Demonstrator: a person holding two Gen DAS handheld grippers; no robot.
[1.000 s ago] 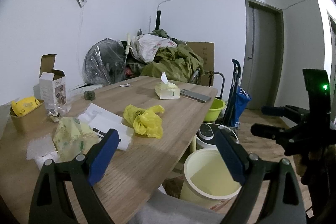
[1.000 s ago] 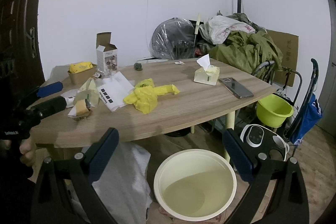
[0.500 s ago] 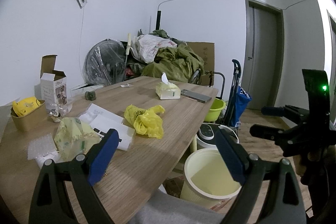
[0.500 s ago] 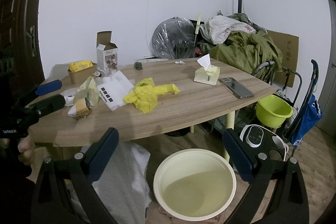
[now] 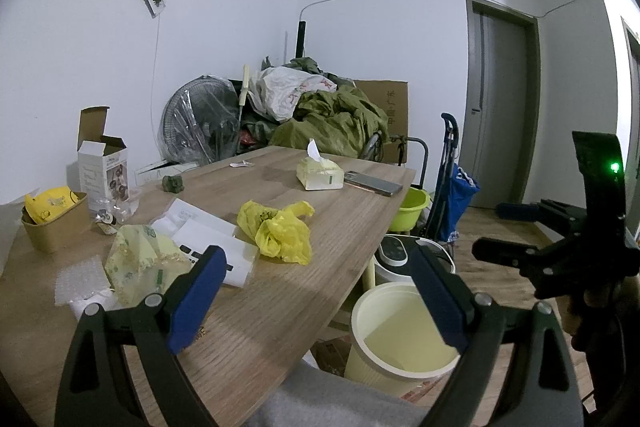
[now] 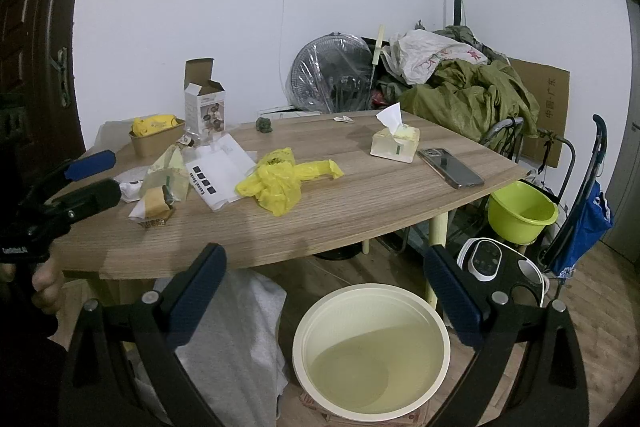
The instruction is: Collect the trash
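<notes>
Grippers both spread wide and holding nothing, my left gripper (image 5: 316, 291) over the table (image 5: 260, 327) edge, my right gripper (image 6: 324, 291) above the cream bin (image 6: 372, 347) on the floor, yellow bag (image 6: 282, 179) crumpled mid-table beyond, tissue pack (image 6: 394, 143) farther back.

At frame centre a bright yellow plastic bag (image 6: 286, 183) lies on the light wood-grain tabletop (image 6: 360, 203). Lower down sits a cream bin (image 6: 372, 351). At right, a lime-green basin (image 6: 522, 213). Each claw carries dark blue pads (image 6: 196, 303).
</notes>
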